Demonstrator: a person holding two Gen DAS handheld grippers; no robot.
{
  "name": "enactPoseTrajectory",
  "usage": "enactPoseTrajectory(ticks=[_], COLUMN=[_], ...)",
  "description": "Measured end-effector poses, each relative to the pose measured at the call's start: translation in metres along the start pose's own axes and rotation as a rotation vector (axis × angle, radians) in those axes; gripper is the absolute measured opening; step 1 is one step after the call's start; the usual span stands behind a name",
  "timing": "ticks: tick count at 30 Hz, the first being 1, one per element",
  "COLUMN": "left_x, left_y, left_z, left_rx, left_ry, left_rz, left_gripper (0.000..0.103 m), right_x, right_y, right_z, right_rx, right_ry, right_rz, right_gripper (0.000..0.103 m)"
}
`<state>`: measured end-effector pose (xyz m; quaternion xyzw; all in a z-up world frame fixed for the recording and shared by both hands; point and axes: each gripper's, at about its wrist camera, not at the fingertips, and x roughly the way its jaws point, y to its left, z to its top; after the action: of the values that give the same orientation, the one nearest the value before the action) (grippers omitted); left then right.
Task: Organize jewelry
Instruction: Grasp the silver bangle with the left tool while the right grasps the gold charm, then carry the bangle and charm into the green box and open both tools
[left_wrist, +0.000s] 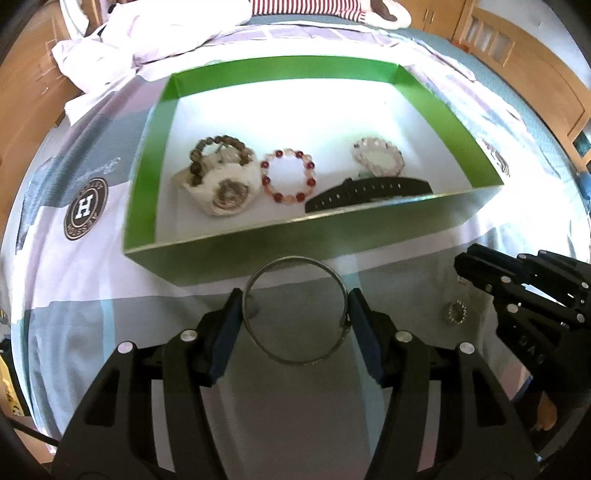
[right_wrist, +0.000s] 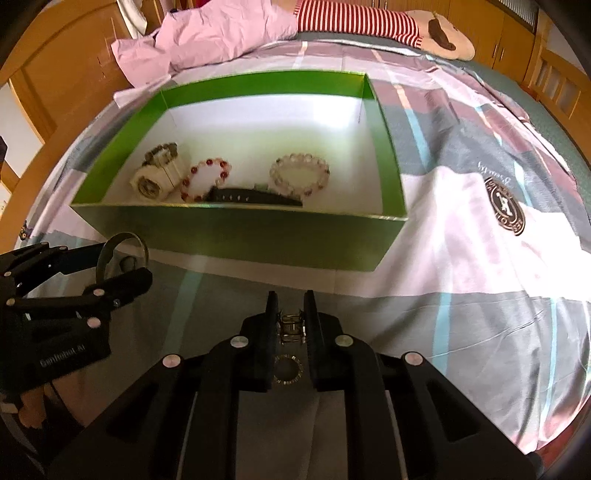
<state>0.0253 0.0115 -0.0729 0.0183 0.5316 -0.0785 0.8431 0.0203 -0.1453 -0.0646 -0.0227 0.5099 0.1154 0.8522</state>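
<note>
A green box (left_wrist: 258, 251) with a white floor lies on the bed. In it are a white watch (left_wrist: 218, 184) with a brown bead bracelet, a red bead bracelet (left_wrist: 288, 181), a clear bead bracelet (left_wrist: 376, 157) and a black strap (left_wrist: 369, 190). My left gripper (left_wrist: 295, 306) is shut on a silver bangle (left_wrist: 295, 354), held in front of the box's near wall. My right gripper (right_wrist: 290, 306) is shut on a small gold ring piece (right_wrist: 290, 326) above the bed cover. A sparkly ring (right_wrist: 288, 371) lies on the cover below it; it also shows in the left wrist view (left_wrist: 457, 312).
The bed cover (right_wrist: 480, 295) is patterned grey, white and pink with round logos. A pink crumpled sheet (right_wrist: 221, 40) and a striped plush toy (right_wrist: 369, 22) lie behind the box. Wooden bed frame and cabinets ring the bed.
</note>
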Motion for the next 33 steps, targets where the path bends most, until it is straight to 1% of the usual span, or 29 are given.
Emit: enactPoseTrajectory(ticks=[8, 11, 13, 14, 17, 20, 21, 23, 25, 27, 30, 33], left_x=[-0.02, -0.041, -0.058, -0.063, -0.068, -0.064, -0.06, -0.051, -0.042, -0.032, -0.018, -0.013], left_y=[-0.003, -0.005, -0.003, 0.0, 0.011, 0.021, 0.024, 0.03, 0.038, 0.045, 0.048, 0.044], left_z=[-0.002, 0.002, 0.012, 0.018, 0.041, 0.061, 0.068, 0.076, 0.079, 0.082, 0.084, 0.084], left_rx=[0.0, 0.015, 0.007, 0.002, -0.016, -0.019, -0.014, -0.007, -0.032, -0.064, -0.086, -0.085], left_ry=[-0.036, -0.083, -0.125, -0.14, -0.158, -0.154, -0.16, -0.181, -0.186, -0.176, -0.153, -0.144], left_rz=[-0.01, -0.05, -0.084, -0.087, -0.067, -0.059, -0.047, -0.005, 0.02, 0.022, 0.017, 0.004], left_gripper=[0.058, 0.058, 0.058, 0.058, 0.058, 0.058, 0.058, 0.058, 0.058, 0.058, 0.058, 0.058], right_x=[-0.015, -0.03, -0.041, -0.045, -0.048, -0.04, -0.036, -0.021, -0.005, 0.011, 0.022, 0.028], right_y=[-0.002, 0.0, 0.002, 0.004, 0.009, 0.013, 0.013, 0.013, 0.013, 0.015, 0.02, 0.024], right_z=[0.004, 0.011, 0.022, 0.028, 0.046, 0.064, 0.069, 0.079, 0.085, 0.088, 0.089, 0.088], right_rx=[0.009, -0.004, -0.004, -0.006, -0.021, -0.046, -0.049, -0.049, -0.049, -0.051, -0.055, -0.061], right_ry=[-0.02, -0.058, -0.095, -0.116, -0.149, -0.173, -0.173, -0.158, -0.137, -0.111, -0.094, -0.087], right_rz=[0.014, 0.023, 0.036, 0.038, 0.028, 0.012, 0.005, -0.001, -0.015, -0.022, -0.021, -0.014], right_gripper=[0.014, 0.014, 0.014, 0.014, 0.014, 0.014, 0.014, 0.014, 0.014, 0.014, 0.014, 0.014])
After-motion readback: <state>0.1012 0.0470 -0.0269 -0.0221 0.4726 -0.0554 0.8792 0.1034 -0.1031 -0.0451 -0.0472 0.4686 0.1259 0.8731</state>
